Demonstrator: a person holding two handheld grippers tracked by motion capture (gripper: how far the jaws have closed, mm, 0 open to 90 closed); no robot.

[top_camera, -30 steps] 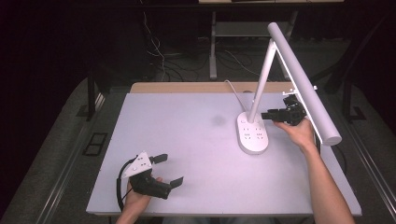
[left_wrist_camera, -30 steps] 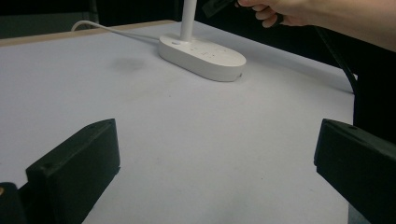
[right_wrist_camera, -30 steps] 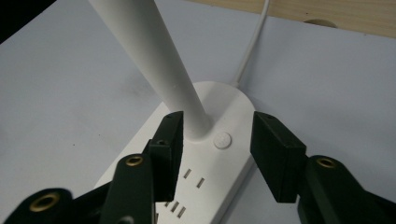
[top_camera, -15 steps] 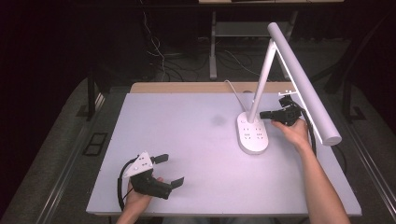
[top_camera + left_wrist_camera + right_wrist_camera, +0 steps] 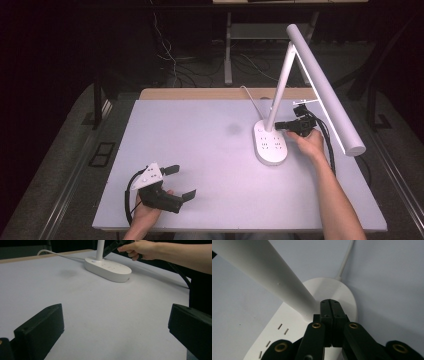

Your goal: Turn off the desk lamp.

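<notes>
no text, label, brand, number or sign can be read anywhere. the white lamp base just ahead of the right gripper's jaws carries only plain socket slots, with no lettering beside them.

Black two-jaw left tool with grey three-cornered plate, black cable; right tool with brass screws.

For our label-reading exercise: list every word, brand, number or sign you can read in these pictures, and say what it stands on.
None can be read.
Desk lamp base: socket slots and a button, no lettering.
Left hand-held gripper and right hand-held gripper: no markings legible.
</notes>
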